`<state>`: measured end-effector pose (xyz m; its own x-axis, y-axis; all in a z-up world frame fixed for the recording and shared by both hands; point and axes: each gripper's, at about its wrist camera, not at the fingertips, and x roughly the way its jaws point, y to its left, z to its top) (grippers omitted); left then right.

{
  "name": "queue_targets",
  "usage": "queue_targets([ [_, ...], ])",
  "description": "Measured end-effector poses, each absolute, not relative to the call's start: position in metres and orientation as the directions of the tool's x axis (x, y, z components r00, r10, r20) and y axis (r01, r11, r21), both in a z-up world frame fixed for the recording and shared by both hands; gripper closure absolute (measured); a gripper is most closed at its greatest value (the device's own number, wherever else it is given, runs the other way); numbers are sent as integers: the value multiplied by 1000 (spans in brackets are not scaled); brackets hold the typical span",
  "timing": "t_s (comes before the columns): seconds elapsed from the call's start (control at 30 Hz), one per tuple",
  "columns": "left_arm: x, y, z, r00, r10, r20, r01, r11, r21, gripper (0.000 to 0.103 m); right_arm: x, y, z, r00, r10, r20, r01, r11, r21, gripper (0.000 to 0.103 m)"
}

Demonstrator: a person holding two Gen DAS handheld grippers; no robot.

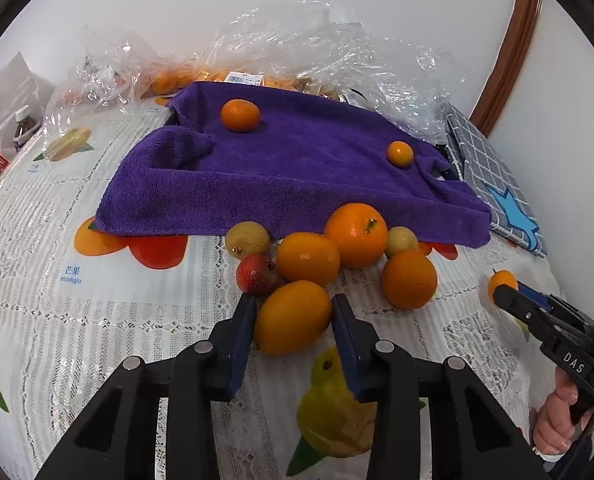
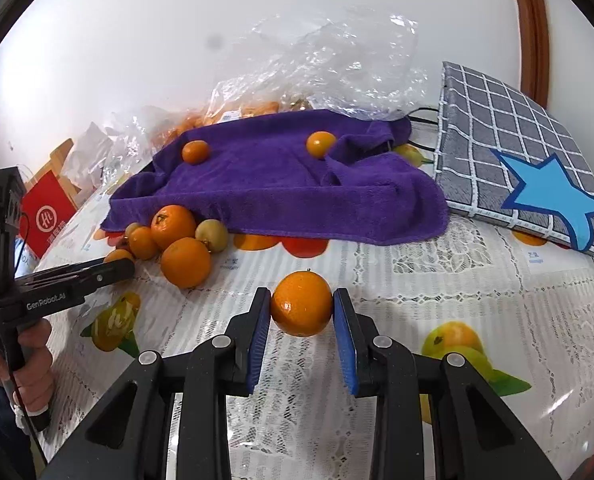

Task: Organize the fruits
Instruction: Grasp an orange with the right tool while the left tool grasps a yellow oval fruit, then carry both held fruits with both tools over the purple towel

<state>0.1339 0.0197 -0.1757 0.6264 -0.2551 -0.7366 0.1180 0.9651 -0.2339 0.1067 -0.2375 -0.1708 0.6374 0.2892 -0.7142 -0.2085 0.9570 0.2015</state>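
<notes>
2 tools grip fruit: left tool [image 1: 293, 308] an oval kumquat [image 1: 293, 318], right tool [image 2: 301, 302] an orange [image 2: 301, 304].

A plain white wall [image 2: 137, 40] stood behind the table [image 2: 497, 280], which was covered by a white lace cloth printed with fruit pictures. A curved brown wooden frame [image 1: 509, 44] ran up the wall at the right. Light was even and soft. At the table's far left stood a red paper bag [image 2: 47, 216] and a bottle [image 1: 23, 124].
</notes>
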Motion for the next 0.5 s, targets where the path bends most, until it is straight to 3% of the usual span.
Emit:
queue_targets([
  [0.5,110,32,-157,743,-219,-632,72,966,-250,67,101,-244,-168,667,268,-695,-161,963,216,71],
])
